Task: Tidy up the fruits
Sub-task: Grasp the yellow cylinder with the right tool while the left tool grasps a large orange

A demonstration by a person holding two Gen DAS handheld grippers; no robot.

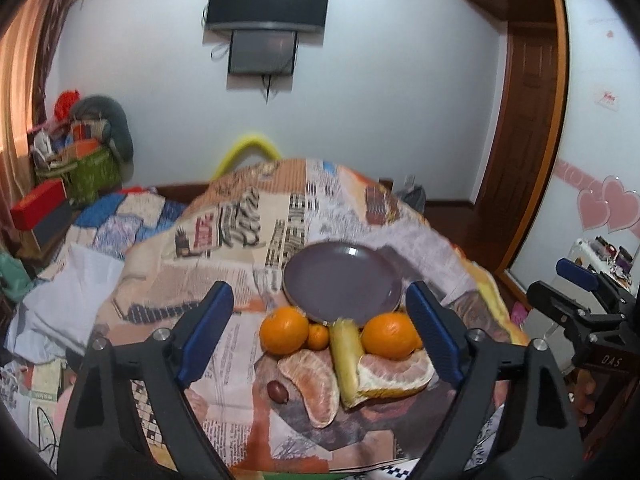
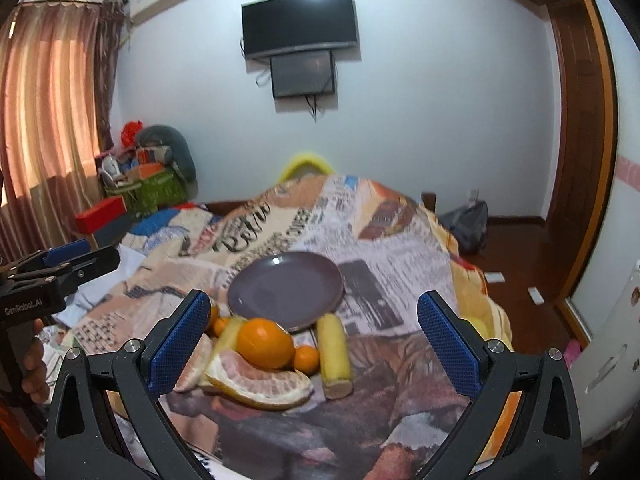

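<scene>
An empty grey plate [image 1: 342, 282] [image 2: 286, 290] lies on a newspaper-print cloth. In front of it is a heap of fruit: two oranges [image 1: 284, 330] [image 1: 390, 336], a small tangerine [image 1: 318, 336], a yellow banana-like piece [image 1: 346, 354], two peeled pomelo pieces [image 1: 314, 386] [image 1: 398, 376] and a dark date [image 1: 277, 391]. The right wrist view shows an orange [image 2: 264, 344], tangerine [image 2: 306, 358], pomelo [image 2: 260, 386] and a yellow piece [image 2: 335, 354]. My left gripper [image 1: 322, 336] is open above the fruit. My right gripper [image 2: 314, 344] is open, empty, above the heap.
The cloth-covered table [image 1: 248, 216] drops off at its edges. A yellow chair back [image 1: 246, 152] stands behind it. Boxes and bags [image 1: 80, 148] pile up at left. A wooden door [image 1: 524, 128] and a white cabinet [image 2: 612, 356] are at right.
</scene>
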